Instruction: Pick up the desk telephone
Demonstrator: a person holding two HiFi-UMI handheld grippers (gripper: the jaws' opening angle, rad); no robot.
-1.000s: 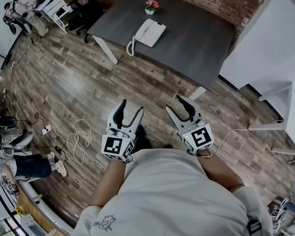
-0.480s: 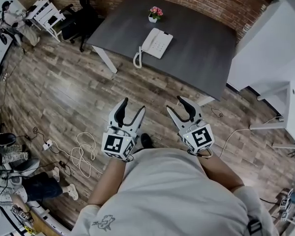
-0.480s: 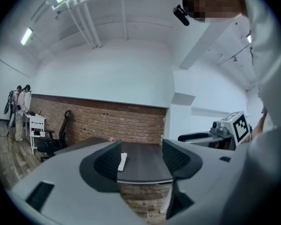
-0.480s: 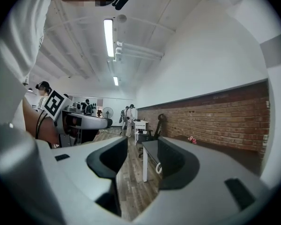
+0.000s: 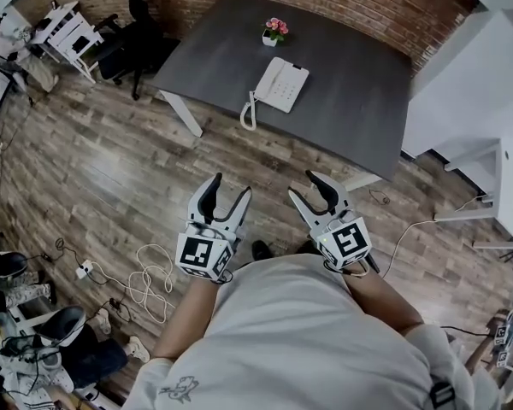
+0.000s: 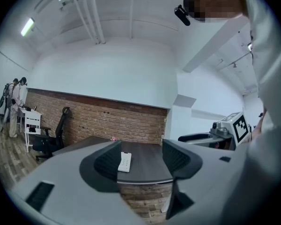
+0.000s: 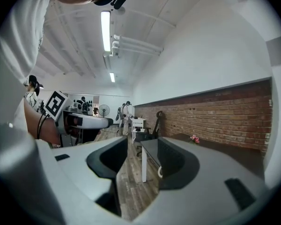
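The white desk telephone point(image 5: 282, 85) lies on the dark grey table point(image 5: 350, 101), and its coiled cord point(image 5: 250, 114) hangs over the near edge. Both grippers are held side by side at waist height over the wooden floor, well short of the table. My left gripper point(image 5: 229, 188) is open with nothing between its jaws; in the left gripper view the telephone point(image 6: 124, 162) shows far off between its fingers. My right gripper point(image 5: 305, 186) is also open and empty, and the right gripper view looks along the table's white leg point(image 7: 144, 165).
A small pot of pink flowers point(image 5: 275, 31) stands on the table behind the phone. A black office chair point(image 5: 132, 32) and a white rack point(image 5: 64, 28) are at the far left. White cables point(image 5: 154, 280) lie on the floor to my left. White furniture point(image 5: 470, 75) borders the right.
The table and phone have slid lower and closer in the head view as I walk towards them. Both grippers keep the same open pose in front of my body.
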